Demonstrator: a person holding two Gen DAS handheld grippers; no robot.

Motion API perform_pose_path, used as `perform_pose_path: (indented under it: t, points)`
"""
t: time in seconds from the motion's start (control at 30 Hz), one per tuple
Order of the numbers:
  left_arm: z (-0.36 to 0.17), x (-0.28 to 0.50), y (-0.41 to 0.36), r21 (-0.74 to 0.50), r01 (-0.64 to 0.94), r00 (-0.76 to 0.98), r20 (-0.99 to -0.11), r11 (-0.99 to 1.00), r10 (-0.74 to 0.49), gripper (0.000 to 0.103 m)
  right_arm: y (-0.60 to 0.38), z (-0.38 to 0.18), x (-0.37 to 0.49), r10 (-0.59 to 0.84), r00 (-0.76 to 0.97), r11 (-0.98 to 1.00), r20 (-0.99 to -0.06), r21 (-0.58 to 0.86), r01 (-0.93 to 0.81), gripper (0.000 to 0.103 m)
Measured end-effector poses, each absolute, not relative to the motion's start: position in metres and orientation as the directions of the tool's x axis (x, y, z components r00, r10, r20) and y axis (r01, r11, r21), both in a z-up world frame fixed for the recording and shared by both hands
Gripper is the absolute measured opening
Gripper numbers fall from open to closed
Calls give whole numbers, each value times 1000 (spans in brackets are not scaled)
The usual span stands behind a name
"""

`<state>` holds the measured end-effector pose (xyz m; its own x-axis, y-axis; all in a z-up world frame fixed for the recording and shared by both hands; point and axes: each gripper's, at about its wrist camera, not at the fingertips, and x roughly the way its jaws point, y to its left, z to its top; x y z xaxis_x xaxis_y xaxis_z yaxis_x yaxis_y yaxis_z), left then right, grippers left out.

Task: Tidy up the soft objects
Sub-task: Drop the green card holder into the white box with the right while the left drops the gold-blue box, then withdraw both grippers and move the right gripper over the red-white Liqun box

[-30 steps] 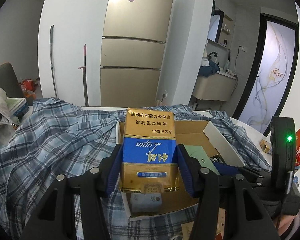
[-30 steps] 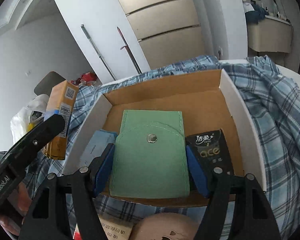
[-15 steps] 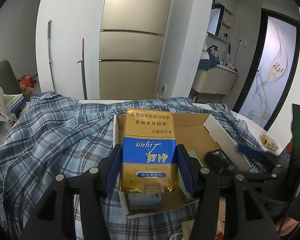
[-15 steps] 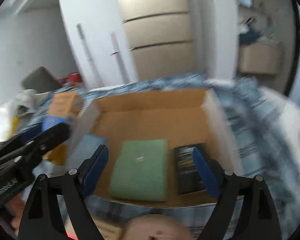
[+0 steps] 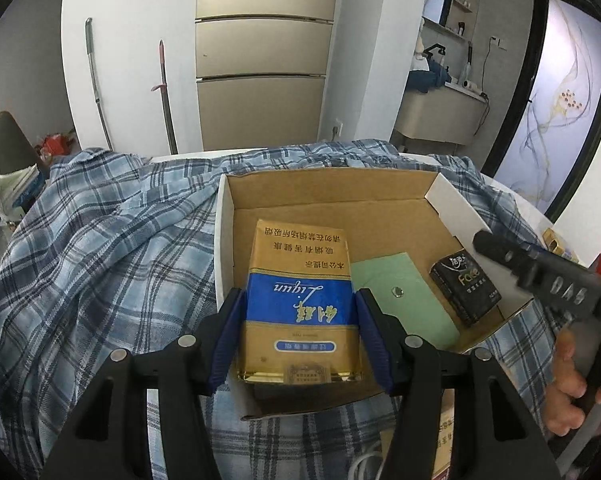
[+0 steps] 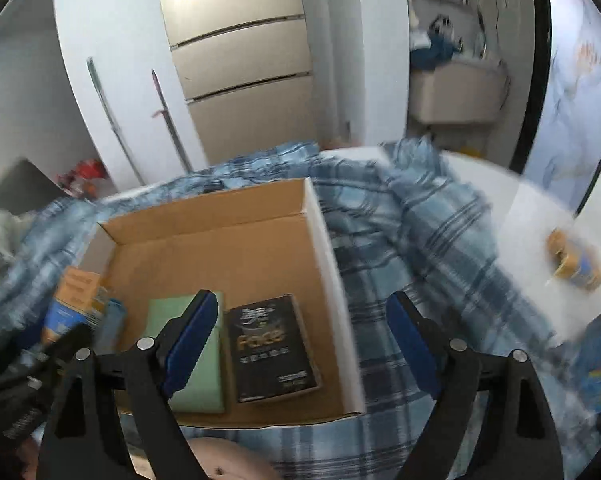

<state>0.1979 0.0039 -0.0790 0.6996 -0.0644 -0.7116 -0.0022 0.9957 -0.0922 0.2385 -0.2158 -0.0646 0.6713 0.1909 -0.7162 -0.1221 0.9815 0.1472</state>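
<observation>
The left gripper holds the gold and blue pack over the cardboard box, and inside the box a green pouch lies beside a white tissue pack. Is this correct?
Not quite: the tissue pack is black, not white, as the left wrist view shows. The rest holds: the left gripper has the gold and blue pack over the cardboard box, and the green pouch lies beside that black pack.

A lived-in home, in its kitchen and dining corner.

A tall beige fridge point(image 5: 260, 56) stands against white walls, two long-handled cleaning tools point(image 5: 96, 88) leaning beside it. A washbasin cabinet point(image 5: 440, 120) with a tap sits in an alcove next to a frosted glass door point(image 5: 568, 92), and a plaid shirt point(image 5: 100, 240) is spread over the counter.
</observation>
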Motion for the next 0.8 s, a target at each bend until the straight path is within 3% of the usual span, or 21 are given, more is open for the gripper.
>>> perform_pose_path:
  t: [0.3, 0.5, 0.8]
  points:
    - [-66, 189, 4, -84, -8, 751, -658, 996, -50, 80, -220, -53, 232, 197, 730, 978, -655, 178, -105, 85]
    - [-47, 182, 14, -127, -21, 789, -612, 992, -62, 81, -220, -46, 230, 203, 737, 978, -645, 172, -120, 85]
    - [16, 148, 6, -90, -37, 861, -508, 995, -14, 81, -216, 18, 190, 243, 839, 970, -487, 105, -220, 85]
